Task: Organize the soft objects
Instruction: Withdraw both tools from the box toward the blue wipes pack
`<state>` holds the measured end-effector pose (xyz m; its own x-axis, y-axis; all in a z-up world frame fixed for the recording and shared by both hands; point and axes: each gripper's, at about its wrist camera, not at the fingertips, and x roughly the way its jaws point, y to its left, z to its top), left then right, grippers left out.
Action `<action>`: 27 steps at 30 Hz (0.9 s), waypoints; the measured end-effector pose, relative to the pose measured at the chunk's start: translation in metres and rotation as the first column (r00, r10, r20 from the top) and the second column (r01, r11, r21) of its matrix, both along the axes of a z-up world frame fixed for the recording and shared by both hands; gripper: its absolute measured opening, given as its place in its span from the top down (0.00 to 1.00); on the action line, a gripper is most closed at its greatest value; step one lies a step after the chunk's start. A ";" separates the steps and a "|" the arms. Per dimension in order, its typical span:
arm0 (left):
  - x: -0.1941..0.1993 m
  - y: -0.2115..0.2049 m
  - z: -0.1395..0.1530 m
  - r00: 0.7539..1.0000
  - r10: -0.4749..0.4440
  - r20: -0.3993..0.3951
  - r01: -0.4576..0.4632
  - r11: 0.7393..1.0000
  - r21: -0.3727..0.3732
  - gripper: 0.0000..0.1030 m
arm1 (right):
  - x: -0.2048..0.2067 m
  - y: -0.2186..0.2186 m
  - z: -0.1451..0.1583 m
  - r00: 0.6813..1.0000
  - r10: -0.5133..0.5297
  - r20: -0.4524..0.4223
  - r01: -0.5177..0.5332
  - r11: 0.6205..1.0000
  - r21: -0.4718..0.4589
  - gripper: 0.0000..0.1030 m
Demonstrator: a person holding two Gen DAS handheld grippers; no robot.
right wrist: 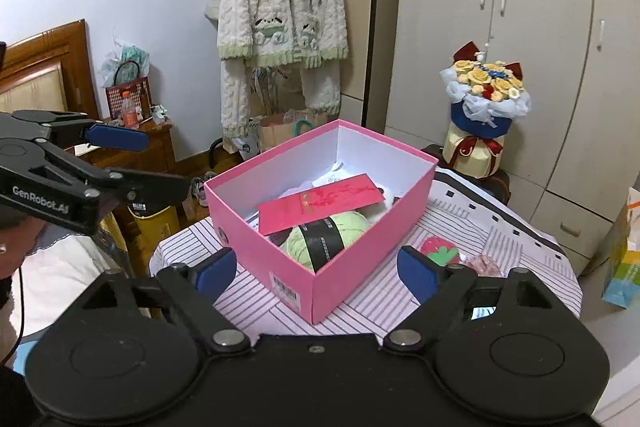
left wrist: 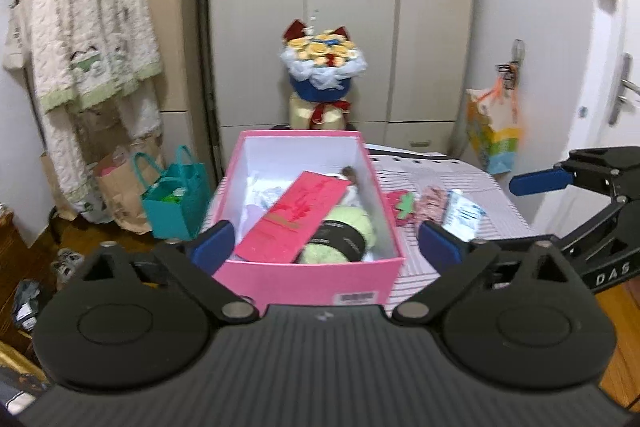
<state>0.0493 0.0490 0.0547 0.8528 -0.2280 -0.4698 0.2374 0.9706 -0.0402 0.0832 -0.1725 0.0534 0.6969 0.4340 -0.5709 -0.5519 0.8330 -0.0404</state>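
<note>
Both the left gripper [left wrist: 326,241] and right gripper [right wrist: 316,269] are hanging released; the strawberry plush [right wrist: 440,251] (lower right) is looking squashy, so pinching its middle.

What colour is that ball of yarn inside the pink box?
Pale green yarn, wrapped in a black band; the right wrist view shows it best.

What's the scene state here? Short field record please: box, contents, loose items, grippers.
surface: striped cloth
box: pink box, open, no lid in view, on the cloth
contents: green yarn ball with black band; red envelope lying on top
loose items: strawberry piece and pink floral item, on the cloth beside the box
left gripper: jaws open, empty
right gripper: jaws open, empty
</note>
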 end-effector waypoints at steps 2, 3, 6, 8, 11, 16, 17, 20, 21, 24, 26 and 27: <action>-0.002 -0.006 -0.003 1.000 -0.012 -0.027 0.012 1.000 -0.003 0.02 | -0.008 -0.010 0.000 1.000 -0.018 -0.009 0.019 1.000 0.011 0.12; -0.003 -0.009 -0.005 0.999 -0.023 -0.035 0.023 1.000 -0.005 0.02 | -0.012 -0.016 -0.001 1.000 -0.025 -0.011 0.025 1.000 0.014 0.11; -0.005 -0.020 -0.010 0.995 -0.066 -0.072 0.065 0.998 -0.010 0.02 | -0.024 -0.034 -0.005 0.999 -0.045 -0.014 0.045 0.999 0.027 0.10; -0.004 -0.029 -0.014 0.992 -0.087 -0.095 0.086 0.996 -0.009 0.02 | -0.031 -0.046 -0.009 0.998 -0.062 -0.015 0.063 0.998 0.031 0.09; -0.002 -0.043 -0.017 0.983 -0.141 -0.115 0.140 0.990 -0.014 0.02 | -0.042 -0.064 -0.018 0.995 -0.096 -0.013 0.096 0.995 0.033 0.09; 0.004 -0.070 -0.019 0.969 -0.219 -0.115 0.216 0.976 -0.034 0.03 | -0.048 -0.090 -0.034 0.992 -0.126 -0.004 0.126 0.991 0.036 0.09; 0.007 -0.075 -0.020 0.965 -0.232 -0.118 0.228 0.973 -0.044 0.04 | -0.048 -0.095 -0.037 0.992 -0.129 0.001 0.129 0.991 0.038 0.09; 0.020 -0.091 -0.027 0.956 -0.256 -0.142 0.247 0.966 -0.079 0.05 | -0.041 -0.111 -0.043 0.990 -0.142 0.005 0.142 0.988 0.055 0.08; 0.025 -0.097 -0.030 0.953 -0.259 -0.154 0.247 0.964 -0.093 0.05 | -0.037 -0.117 -0.045 0.989 -0.148 0.002 0.147 0.987 0.066 0.08; 0.038 -0.110 -0.041 0.946 -0.267 -0.182 0.250 0.962 -0.114 0.05 | -0.024 -0.136 -0.049 0.985 -0.174 -0.006 0.173 0.980 0.103 0.08; 0.048 -0.120 -0.049 0.940 -0.274 -0.201 0.254 0.959 -0.123 0.05 | -0.013 -0.150 -0.055 0.980 -0.199 -0.009 0.198 0.972 0.124 0.08; 0.052 -0.123 -0.053 0.938 -0.278 -0.207 0.256 0.958 -0.128 0.05 | -0.009 -0.154 -0.058 0.978 -0.210 -0.002 0.209 0.970 0.127 0.08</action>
<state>0.1013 -0.0745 0.0018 0.6319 -0.4869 -0.6030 0.4613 0.8615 -0.2123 0.0746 -0.3265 -0.0043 0.7860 0.3455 -0.5127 -0.3649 0.9287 0.0665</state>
